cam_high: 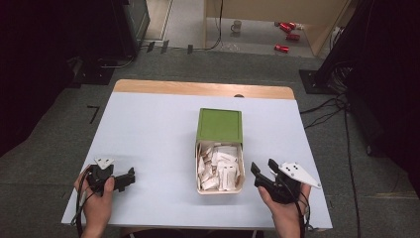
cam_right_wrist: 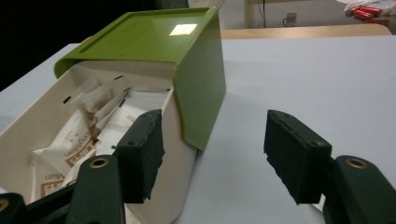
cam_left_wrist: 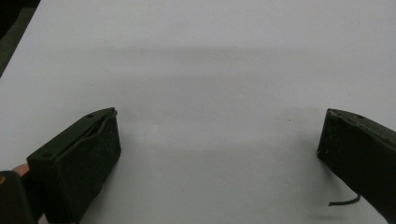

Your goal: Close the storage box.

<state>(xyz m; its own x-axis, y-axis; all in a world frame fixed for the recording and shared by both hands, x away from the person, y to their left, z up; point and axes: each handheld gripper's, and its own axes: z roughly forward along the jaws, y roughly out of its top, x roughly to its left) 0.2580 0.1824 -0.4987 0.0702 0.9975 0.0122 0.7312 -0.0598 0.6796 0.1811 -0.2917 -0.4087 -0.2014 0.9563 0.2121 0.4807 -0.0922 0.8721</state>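
From above, the cream box (cam_high: pixel 220 186) of paper packets (cam_high: pixel 221 168), its green lid (cam_high: pixel 220 125) slid half back, sits mid-table between the left gripper (cam_high: pixel 130 177) and the right gripper (cam_high: pixel 262 171), both spread and empty, while the right gripper view shows the box's wall just beside one jaw.

Look past your table (cam_high: pixel 148 129) toward twelve o'clock: a mug (cam_high: pixel 236 26) stands on the floor beyond the far wooden edge. At about one o'clock, several red cans (cam_high: pixel 287 29) lie scattered near it. Black cables (cam_high: pixel 327 111) trail across the carpet at two o'clock.
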